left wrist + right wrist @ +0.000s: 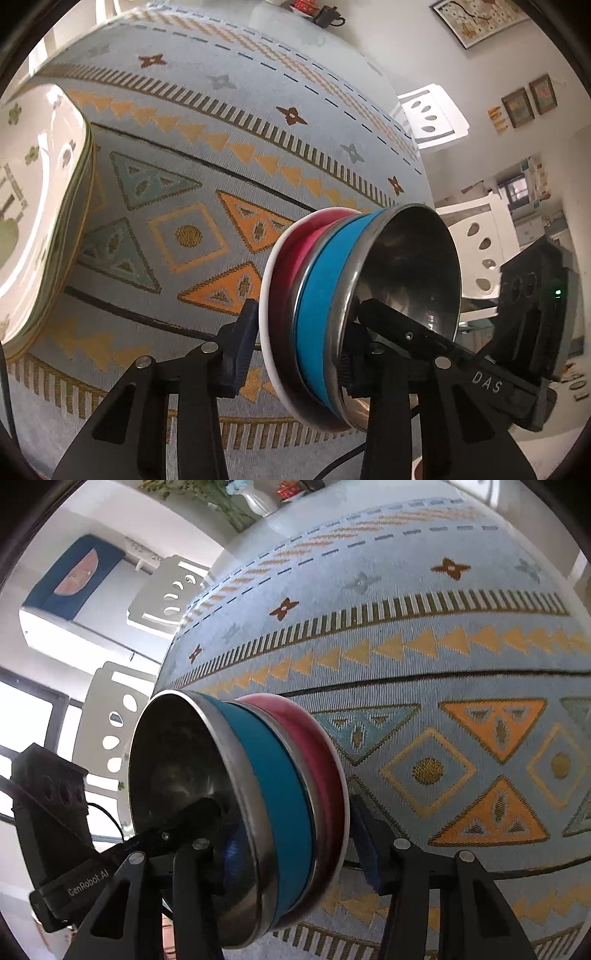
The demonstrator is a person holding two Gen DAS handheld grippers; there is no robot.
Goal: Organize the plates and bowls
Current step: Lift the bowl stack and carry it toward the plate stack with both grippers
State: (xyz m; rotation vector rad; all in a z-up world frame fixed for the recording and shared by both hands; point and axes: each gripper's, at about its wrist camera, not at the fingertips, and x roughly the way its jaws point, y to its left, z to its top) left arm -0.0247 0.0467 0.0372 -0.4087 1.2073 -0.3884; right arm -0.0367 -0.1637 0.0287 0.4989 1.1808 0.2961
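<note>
Steel-lined bowls, two nested, stand as one stack at the table's edge: a blue bowl (321, 306) sits inside a pink bowl (291, 266) with a white rim. In the left wrist view the stack fills the lower centre-right; in the right wrist view (280, 794) it fills the lower centre-left.

Left gripper (295, 354): jaws narrow, one finger (240, 343) outside the pink wall, the other inside the steel lining; contact with both looks made, so it holds the stack by the near rim. Right gripper (291, 845): one blue-padded finger (364, 845) sits just outside the pink rim and the other reaches inside; whether the pads press cannot be told.

Patterned tablecloth (207, 192) lies open between the bowls and a stack of white plates (40, 206) at the left frame edge; several plate rims show, exact count unclear. Plates and bowls are well apart.

Surroundings: two white chairs (432, 114) stand close beyond the table edge beside the bowls. A dark teapot (327, 16) and a vase (258, 500) sit at the far end.
</note>
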